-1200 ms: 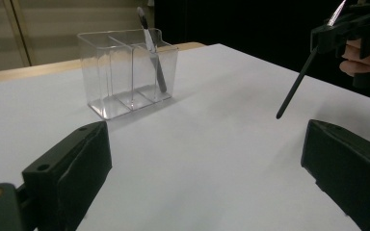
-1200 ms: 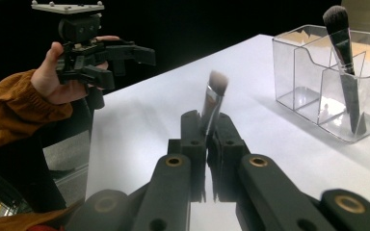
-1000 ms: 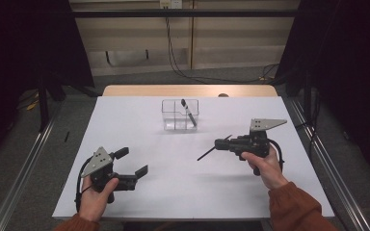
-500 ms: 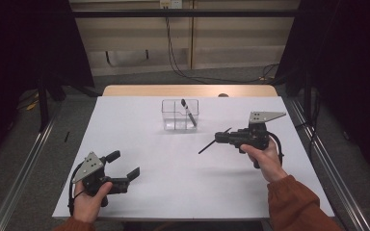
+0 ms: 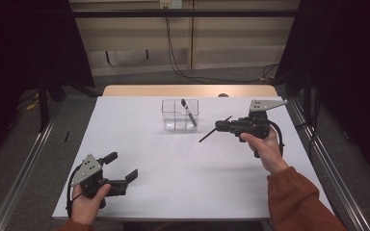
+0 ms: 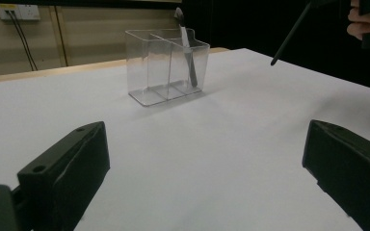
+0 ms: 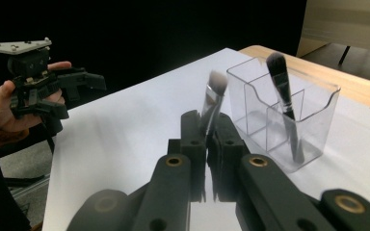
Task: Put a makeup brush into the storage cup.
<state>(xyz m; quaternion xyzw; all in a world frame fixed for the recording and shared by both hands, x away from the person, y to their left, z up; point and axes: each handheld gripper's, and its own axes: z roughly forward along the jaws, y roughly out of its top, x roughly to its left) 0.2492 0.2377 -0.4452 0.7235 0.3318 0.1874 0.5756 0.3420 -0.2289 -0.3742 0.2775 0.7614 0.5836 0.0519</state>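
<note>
A clear plastic organizer (image 5: 179, 115) with several compartments stands at the table's far middle, and a dark makeup brush (image 5: 189, 113) leans in its right compartment. My right gripper (image 5: 219, 126) hovers just right of it, shut on a second brush (image 5: 207, 136) whose thin handle slants down to the left. In the right gripper view the jaws (image 7: 207, 130) pinch that brush (image 7: 214, 94) with its pale bristles up, beside the organizer (image 7: 289, 110). My left gripper (image 5: 122, 166) rests open near the front left, nothing between its jaws (image 6: 204, 144), facing the organizer (image 6: 166, 65).
A white sheet (image 5: 183, 183) covers the table, with a strip of bare wood (image 5: 188, 90) along the far edge. Metal rails (image 5: 327, 163) run down both sides. Cables hang on the back wall.
My right gripper has risen and moved closer to the organizer with the brush in it. The left gripper has drifted slightly toward the front left, still open.
</note>
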